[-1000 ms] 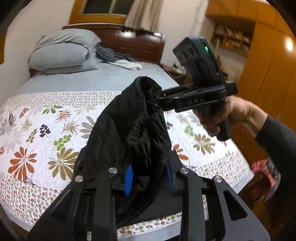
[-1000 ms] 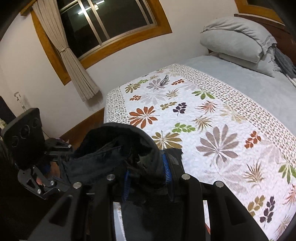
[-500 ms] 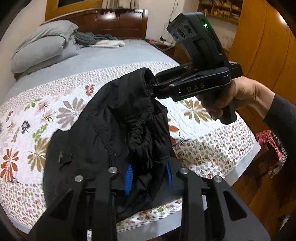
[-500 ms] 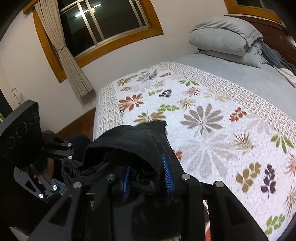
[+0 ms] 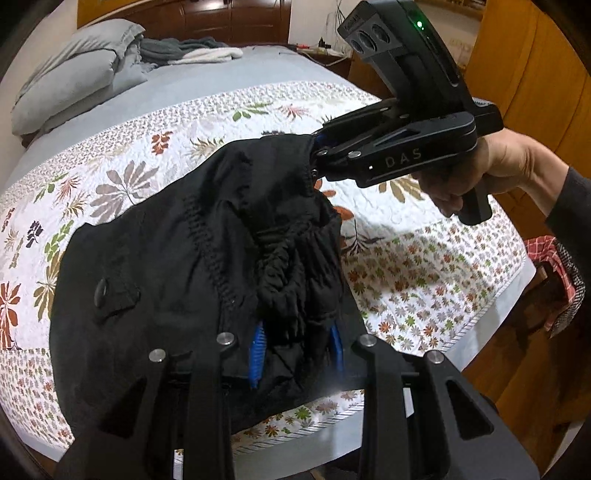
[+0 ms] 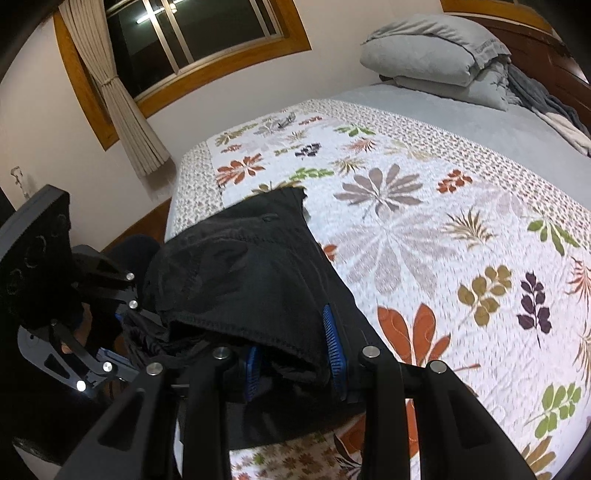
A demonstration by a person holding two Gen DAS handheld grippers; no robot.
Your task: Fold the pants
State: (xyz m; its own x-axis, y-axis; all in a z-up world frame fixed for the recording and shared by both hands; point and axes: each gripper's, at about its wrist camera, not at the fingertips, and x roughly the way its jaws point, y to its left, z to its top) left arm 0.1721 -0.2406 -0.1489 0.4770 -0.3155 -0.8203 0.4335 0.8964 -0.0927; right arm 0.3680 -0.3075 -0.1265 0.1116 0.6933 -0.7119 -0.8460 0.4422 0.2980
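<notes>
Black pants (image 5: pixel 177 266) hang bunched between my two grippers over the foot of a bed, their lower part resting on the floral quilt (image 5: pixel 155 147). My left gripper (image 5: pixel 295 347) is shut on a gathered bunch of the waistband, blue pads pressing the cloth. In the left wrist view the right gripper (image 5: pixel 317 147), held by a hand (image 5: pixel 491 166), is clamped on the upper corner of the pants. In the right wrist view my right gripper (image 6: pixel 295 365) is shut on a thick fold of the pants (image 6: pixel 251 273), and the left gripper (image 6: pixel 118 317) grips them at the left.
Grey pillows (image 5: pixel 70 74) and loose clothes (image 5: pixel 192 50) lie at the headboard. A wooden wardrobe (image 5: pixel 532 66) stands right of the bed, with a red checked cloth (image 5: pixel 554 266) beside it. A curtained window (image 6: pixel 199 33) is on the far wall.
Both grippers have sunk toward the bed with the pants. The cloth, first hanging clear of the quilt, now spreads out on it.
</notes>
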